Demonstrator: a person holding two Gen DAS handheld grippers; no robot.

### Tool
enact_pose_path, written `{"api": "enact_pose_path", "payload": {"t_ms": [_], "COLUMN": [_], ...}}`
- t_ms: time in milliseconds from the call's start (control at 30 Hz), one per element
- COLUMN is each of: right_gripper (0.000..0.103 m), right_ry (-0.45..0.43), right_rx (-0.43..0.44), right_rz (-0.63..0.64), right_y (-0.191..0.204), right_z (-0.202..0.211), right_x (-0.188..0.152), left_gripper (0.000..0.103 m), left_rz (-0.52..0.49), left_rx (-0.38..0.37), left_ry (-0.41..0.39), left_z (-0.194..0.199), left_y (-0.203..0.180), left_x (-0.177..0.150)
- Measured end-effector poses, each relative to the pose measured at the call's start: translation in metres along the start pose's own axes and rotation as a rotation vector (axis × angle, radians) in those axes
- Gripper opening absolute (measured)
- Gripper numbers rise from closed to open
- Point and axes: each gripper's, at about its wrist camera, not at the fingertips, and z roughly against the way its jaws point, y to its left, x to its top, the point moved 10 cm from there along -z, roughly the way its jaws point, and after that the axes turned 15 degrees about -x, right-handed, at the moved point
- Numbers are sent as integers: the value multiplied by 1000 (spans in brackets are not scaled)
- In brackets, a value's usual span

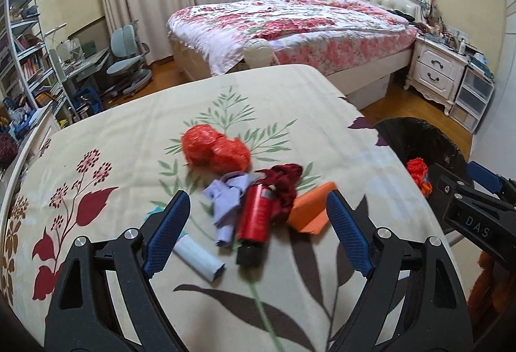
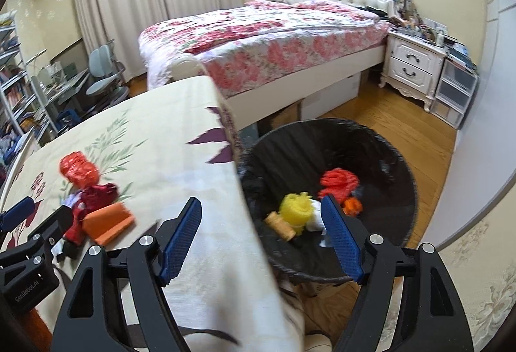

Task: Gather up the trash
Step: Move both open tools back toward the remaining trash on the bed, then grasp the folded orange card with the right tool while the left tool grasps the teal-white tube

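Trash lies on a floral tablecloth (image 1: 113,139): a red can (image 1: 256,213), a lilac crumpled paper (image 1: 227,200), a dark red wrapper (image 1: 283,182), an orange paper piece (image 1: 311,210), a red-orange plastic bag (image 1: 214,148) and a pale blue tube (image 1: 198,256). My left gripper (image 1: 258,232) is open and empty, just above the can. My right gripper (image 2: 262,234) is open and empty, over the near rim of the black-lined bin (image 2: 396,158). The bin holds a yellow wad (image 2: 295,208), a red net (image 2: 338,181) and other scraps.
The bin stands on the wood floor (image 2: 400,123) right of the table edge. A bed (image 1: 290,29) and a white nightstand (image 1: 438,68) are behind. A shelf (image 1: 22,45), desk and chair (image 1: 129,55) are at the far left.
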Motion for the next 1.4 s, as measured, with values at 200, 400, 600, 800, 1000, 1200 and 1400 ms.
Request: {"api": "enact_pose_path", "payload": {"t_ms": [200,400,600,800,1000,1200,1400], "right_gripper": [74,74,74,75,75,75,75], "right_ry": [1,12,42,61,75,90,92], "right_rx": [61,94,88,91,101,113,113], "right_rz": [66,98,122,148,138,146,154], "right_y": [50,86,111,115,109,108,108], "right_z": [7,6,-4,-2,3,8,12], "right_x": [-2,0,-3,-15,-22,-32,-41], "left_gripper": [84,84,84,84,84,84,84], "left_rz": [63,106,154,172,194,204,212], "left_rx": [59,118,133,126,116,117,116], "left_ry": [1,3,15,20,33,33,35], "left_z": [17,27,29,28,25,28,29], "left_y": [47,83,104,110,115,118,120], "left_x": [-16,-30,-40,-45,-52,-55,-58]}}
